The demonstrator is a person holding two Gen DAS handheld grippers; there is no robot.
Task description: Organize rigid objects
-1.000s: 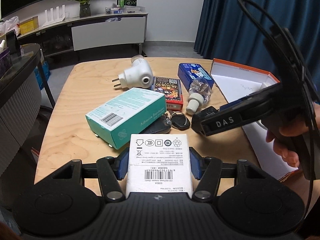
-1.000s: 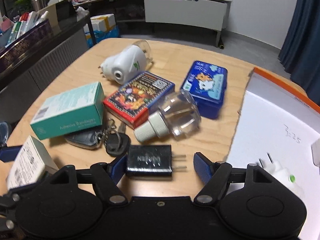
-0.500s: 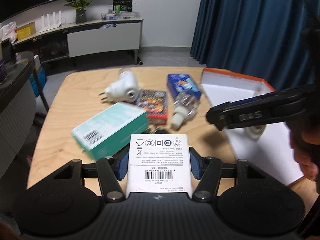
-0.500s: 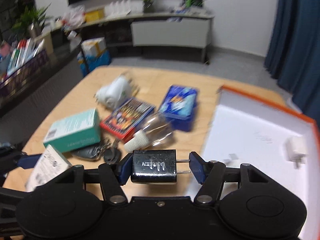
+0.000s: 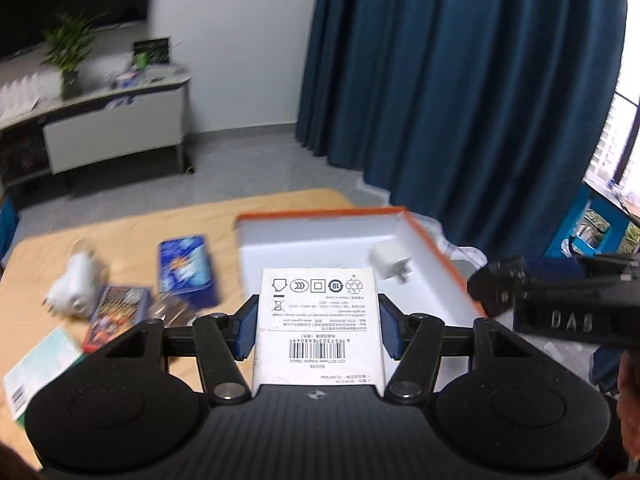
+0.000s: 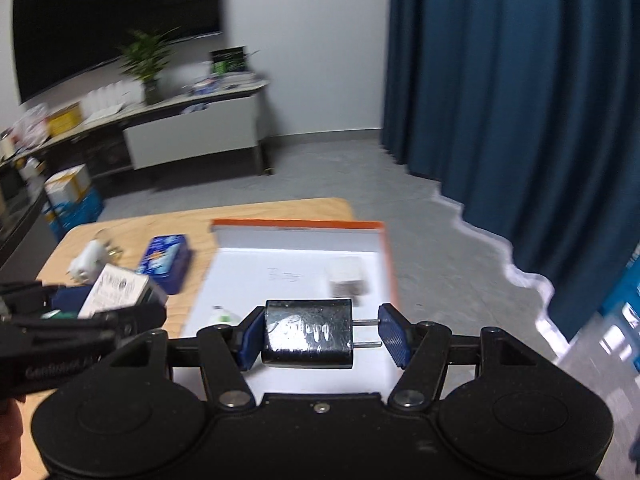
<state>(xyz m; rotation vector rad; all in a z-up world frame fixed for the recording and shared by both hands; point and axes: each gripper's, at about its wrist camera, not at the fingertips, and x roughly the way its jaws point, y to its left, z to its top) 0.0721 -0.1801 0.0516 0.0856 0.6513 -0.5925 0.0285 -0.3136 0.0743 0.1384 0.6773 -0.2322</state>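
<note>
Two loads are riding at once, and I am reading them from left to right. On the far left of the wooden table (image 5: pixel 120 224), the white plug-in device (image 5: pixel 74 290), the red card pack (image 5: pixel 116 312) and the blue tin (image 5: pixel 188 270) are lying blurred, well apart from the tray. My left gripper (image 5: pixel 316 326) is pinching the white barcode box (image 5: pixel 318 320) squarely, both blue pads (image 5: pixel 245 332) pressing on its side faces, and it is hanging over the near edge of the orange-rimmed tray (image 5: pixel 320 214). Inside that tray a white charger (image 5: pixel 390 260) is lying near the right wall.

Further right, my right gripper (image 6: pixel 322 338) is pinching the black charger (image 6: pixel 308 334), but unevenly: one pad is bearing on the body while the other is pressing only on the tips of the two metal prongs. It is hovering above the tray's white floor.

That prong contact is what I am worrying about. I am judging that the charger could pivot or slip out if I tilt or jolt the wrist, because thin pins are giving little purchase. The two grippers are also working close together over the same tray, so I am risking a knock between them, or a drop onto the white charger. The motion blur suggests I am moving fast, which is making both faults likelier.
</note>
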